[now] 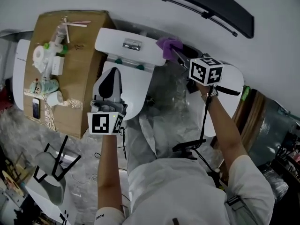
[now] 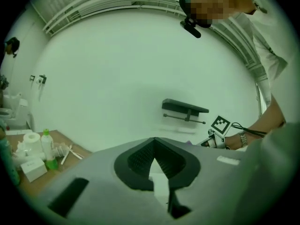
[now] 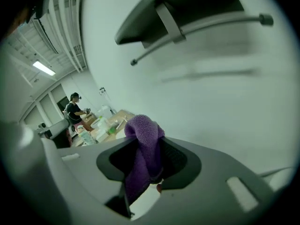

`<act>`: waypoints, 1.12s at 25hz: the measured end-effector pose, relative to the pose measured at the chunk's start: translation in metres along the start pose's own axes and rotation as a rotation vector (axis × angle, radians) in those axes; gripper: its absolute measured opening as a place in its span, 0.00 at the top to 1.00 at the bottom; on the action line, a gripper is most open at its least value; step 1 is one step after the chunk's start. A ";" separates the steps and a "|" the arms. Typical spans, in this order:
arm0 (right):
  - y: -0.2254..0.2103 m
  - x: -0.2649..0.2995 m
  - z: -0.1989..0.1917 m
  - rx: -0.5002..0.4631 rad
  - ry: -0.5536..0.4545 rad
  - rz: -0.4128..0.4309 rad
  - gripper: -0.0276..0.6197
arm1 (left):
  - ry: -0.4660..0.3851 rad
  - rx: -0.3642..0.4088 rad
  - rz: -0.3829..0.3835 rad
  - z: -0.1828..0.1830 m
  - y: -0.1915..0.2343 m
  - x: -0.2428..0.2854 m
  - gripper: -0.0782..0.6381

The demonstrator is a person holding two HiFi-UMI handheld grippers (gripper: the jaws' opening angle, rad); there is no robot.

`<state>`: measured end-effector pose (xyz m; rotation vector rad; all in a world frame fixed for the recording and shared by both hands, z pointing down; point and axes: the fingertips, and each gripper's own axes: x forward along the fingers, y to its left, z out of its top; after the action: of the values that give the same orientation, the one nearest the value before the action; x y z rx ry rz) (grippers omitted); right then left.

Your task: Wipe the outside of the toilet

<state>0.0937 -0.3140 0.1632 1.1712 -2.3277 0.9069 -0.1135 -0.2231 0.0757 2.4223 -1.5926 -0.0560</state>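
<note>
While the left gripper hovered shut and empty over the toilet at centre frame, the right gripper clamped the purple cloth by the right end of the tank, so wiping looked about to start, needing the cloth pressed to porcelain.

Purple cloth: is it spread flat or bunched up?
Bunched up: the purple cloth bulges as a wad from the right gripper's jaws, closed on it.

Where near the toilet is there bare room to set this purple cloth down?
The cardboard top is mostly bare along the side nearest the tank lid. The tank lid is bare too, apart from its flush button. The cardboard's far side is crowded: toilet roll, bottle and small clutter.
</note>
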 end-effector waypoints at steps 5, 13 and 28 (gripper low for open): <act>-0.028 0.046 -0.040 -0.012 0.040 -0.075 0.73 | 0.010 -0.053 0.017 -0.050 0.039 0.013 0.88; -0.037 0.090 -0.044 -0.041 0.040 -0.111 0.73 | 0.022 -0.057 -0.065 -0.096 0.048 0.030 0.88; 0.000 0.159 -0.016 -0.137 0.038 -0.090 0.72 | -0.012 -0.077 -0.064 -0.120 0.090 0.023 0.88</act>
<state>0.0022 -0.3927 0.2676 1.1805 -2.2485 0.7211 -0.1657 -0.2566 0.2145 2.4180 -1.4898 -0.1413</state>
